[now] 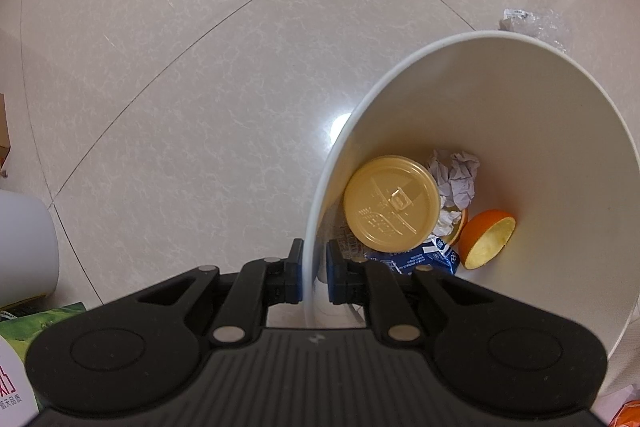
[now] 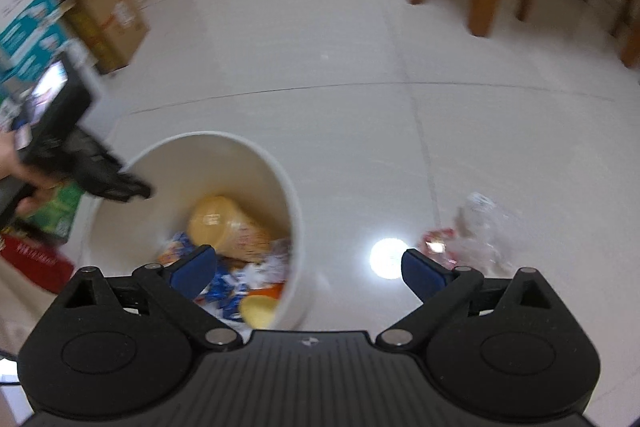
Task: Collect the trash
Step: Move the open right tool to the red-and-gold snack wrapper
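left gripper (image 1: 314, 273) reaches over the near rim of the white waste bin (image 1: 520, 99), jaws narrow and pinching the bin wall. right gripper (image 2: 306, 271) hovers above the floor (image 2: 340, 47), jaws wide, nothing held. in the bin: one gold-lidded cup (image 1: 392, 203), one crumpled paper (image 1: 456, 175), one blue wrapper (image 1: 424, 259), one orange half (image 1: 486, 239). one clear plastic wrapper (image 2: 476, 231) lies on the floor beside the bin.
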A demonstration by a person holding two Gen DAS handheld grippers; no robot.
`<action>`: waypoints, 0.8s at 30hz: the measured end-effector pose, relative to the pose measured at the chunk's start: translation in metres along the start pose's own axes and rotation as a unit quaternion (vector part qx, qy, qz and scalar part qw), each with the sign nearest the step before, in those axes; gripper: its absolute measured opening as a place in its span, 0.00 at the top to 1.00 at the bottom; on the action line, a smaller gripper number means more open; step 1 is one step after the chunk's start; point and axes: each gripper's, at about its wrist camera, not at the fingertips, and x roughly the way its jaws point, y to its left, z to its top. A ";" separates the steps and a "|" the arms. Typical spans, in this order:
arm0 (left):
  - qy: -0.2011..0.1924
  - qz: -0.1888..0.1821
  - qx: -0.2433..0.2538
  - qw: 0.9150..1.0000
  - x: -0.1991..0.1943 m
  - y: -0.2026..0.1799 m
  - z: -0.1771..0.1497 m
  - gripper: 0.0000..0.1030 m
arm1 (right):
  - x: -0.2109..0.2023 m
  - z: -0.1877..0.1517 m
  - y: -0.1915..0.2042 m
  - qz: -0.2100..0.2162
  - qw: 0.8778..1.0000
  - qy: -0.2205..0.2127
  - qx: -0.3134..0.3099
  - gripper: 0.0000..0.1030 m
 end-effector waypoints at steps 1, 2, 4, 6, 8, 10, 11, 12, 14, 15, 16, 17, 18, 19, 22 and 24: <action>0.000 0.000 0.000 1.000 0.000 0.000 0.000 0.91 | 0.003 -0.003 -0.007 -0.009 1.000 -0.002 0.004 0.02; 0.000 -0.001 0.001 1.000 0.000 0.000 0.000 0.91 | 0.007 -0.005 -0.015 -0.018 1.000 -0.005 0.010 0.02; 0.001 -0.001 0.001 1.000 0.001 0.000 0.000 0.91 | 0.019 -0.009 -0.029 -0.024 1.000 -0.001 0.015 0.02; 0.002 -0.002 0.001 1.000 0.001 0.001 0.000 0.91 | 0.037 -0.014 -0.046 -0.031 0.999 0.007 0.026 0.02; 0.004 -0.004 0.001 1.000 0.001 0.001 0.000 0.91 | 0.059 -0.022 -0.061 -0.042 0.998 0.011 0.036 0.02; 0.005 -0.004 0.002 1.000 0.001 0.001 0.000 0.91 | 0.084 -0.030 -0.075 -0.039 0.998 0.023 0.041 0.03; 0.005 -0.005 0.002 1.000 0.001 0.002 0.001 0.91 | 0.095 -0.035 -0.079 -0.047 0.998 0.023 0.043 0.03; 0.006 -0.005 0.003 1.000 0.001 0.002 0.001 0.92 | 0.107 -0.040 -0.085 -0.054 0.997 0.024 0.045 0.03; 0.006 -0.005 0.003 1.000 0.000 0.002 0.000 0.92 | 0.135 -0.053 -0.098 -0.062 0.996 0.036 0.049 0.04; 0.005 -0.005 0.004 1.000 -0.001 0.001 0.000 0.92 | 0.149 -0.059 -0.104 -0.071 0.995 0.044 0.058 0.05; 0.004 -0.003 0.010 1.000 -0.002 0.000 0.000 0.92 | 0.164 -0.065 -0.111 -0.070 0.994 0.055 0.067 0.06; 0.003 0.000 0.014 1.000 -0.003 -0.001 0.000 0.92 | 0.176 -0.071 -0.117 -0.078 0.992 0.061 0.072 0.07; 0.003 0.003 0.016 1.000 -0.002 -0.002 0.000 0.92 | 0.188 -0.076 -0.122 -0.088 0.991 0.067 0.077 0.08; 0.003 0.003 0.016 1.000 -0.002 -0.002 0.000 0.92 | 0.198 -0.080 -0.127 -0.092 0.990 0.073 0.080 0.08; 0.004 0.003 0.016 1.000 -0.002 -0.002 -0.001 0.92 | 0.226 -0.089 -0.142 -0.110 0.986 0.079 0.095 0.12; 0.004 0.002 0.018 1.000 -0.003 -0.002 -0.001 0.92 | 0.241 -0.093 -0.152 -0.107 0.985 0.076 0.115 0.13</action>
